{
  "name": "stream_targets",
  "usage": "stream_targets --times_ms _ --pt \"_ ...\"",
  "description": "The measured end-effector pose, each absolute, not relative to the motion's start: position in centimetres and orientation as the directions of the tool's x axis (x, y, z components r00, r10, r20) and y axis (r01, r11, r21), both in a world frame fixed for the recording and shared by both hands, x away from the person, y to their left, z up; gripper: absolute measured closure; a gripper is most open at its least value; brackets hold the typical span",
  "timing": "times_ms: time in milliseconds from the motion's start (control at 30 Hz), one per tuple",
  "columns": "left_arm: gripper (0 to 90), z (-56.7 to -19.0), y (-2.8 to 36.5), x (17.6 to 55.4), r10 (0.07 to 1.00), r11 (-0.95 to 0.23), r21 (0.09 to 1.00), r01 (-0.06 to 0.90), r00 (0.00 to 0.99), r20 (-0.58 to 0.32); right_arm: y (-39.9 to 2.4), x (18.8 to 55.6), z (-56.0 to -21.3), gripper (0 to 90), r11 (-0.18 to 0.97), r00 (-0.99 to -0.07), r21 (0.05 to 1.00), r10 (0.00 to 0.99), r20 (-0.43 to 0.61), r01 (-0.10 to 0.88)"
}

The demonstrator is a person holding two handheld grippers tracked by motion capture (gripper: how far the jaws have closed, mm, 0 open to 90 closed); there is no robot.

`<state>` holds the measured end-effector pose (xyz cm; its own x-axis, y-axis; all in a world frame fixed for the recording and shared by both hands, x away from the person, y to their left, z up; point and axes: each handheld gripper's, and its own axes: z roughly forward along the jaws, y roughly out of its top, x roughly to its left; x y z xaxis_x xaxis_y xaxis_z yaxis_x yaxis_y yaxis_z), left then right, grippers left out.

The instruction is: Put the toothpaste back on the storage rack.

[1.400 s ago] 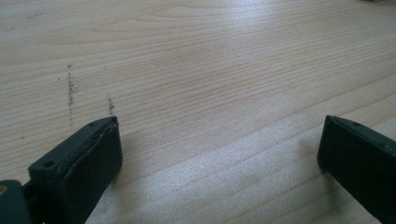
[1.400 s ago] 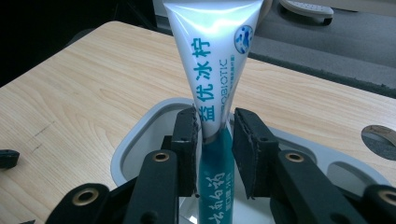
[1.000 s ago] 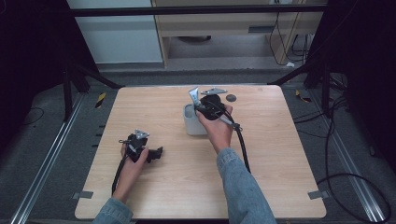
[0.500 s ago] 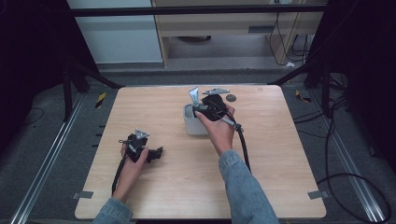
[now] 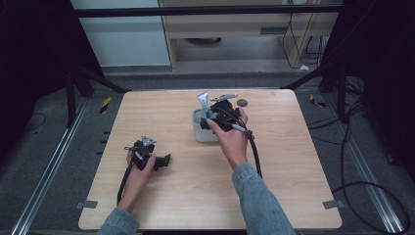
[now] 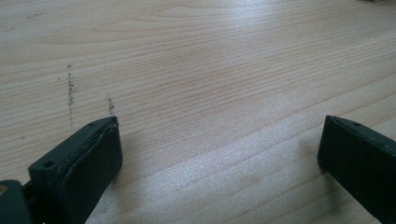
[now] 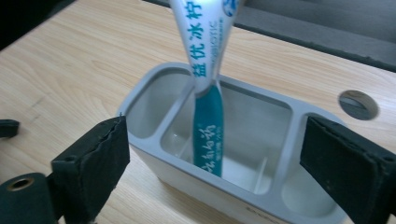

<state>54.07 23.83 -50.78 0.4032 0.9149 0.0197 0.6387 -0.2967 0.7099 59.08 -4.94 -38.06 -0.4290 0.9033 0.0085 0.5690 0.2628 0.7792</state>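
A grey holder (image 7: 280, 154) with three compartments stands on the wooden table (image 5: 293, 166) at its far middle. A toothpaste tube (image 7: 208, 116), white above and teal below, stands tilted in the middle compartment. In the high view the tube (image 5: 202, 101) sticks up out of the holder (image 5: 201, 133). My right gripper (image 7: 215, 140) is open, its jaws on either side of the holder's near wall and not touching the tube. In the high view the right gripper (image 5: 214, 117) hovers over the holder. My left gripper (image 6: 219, 135) is open above bare wood, and the left gripper (image 5: 164, 160) lies low at the front left.
A small dark round disc (image 5: 242, 102) lies on the table behind the holder, and the same disc (image 7: 357, 103) appears at the right of the right gripper view. Black cables trail from both grippers toward the table's front edge. Metal frame bars stand beyond the far corners.
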Motion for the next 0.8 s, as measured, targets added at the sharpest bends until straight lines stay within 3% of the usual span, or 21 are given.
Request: stream_targets --times_ms 800 --pt "0.0 -50.8 23.8 54.1 0.915 -0.298 0.71 0.639 0.404 0.02 -7.7 56.3 -37.5 3.9 0.241 -0.389 0.805 0.921 -0.014 0.542"
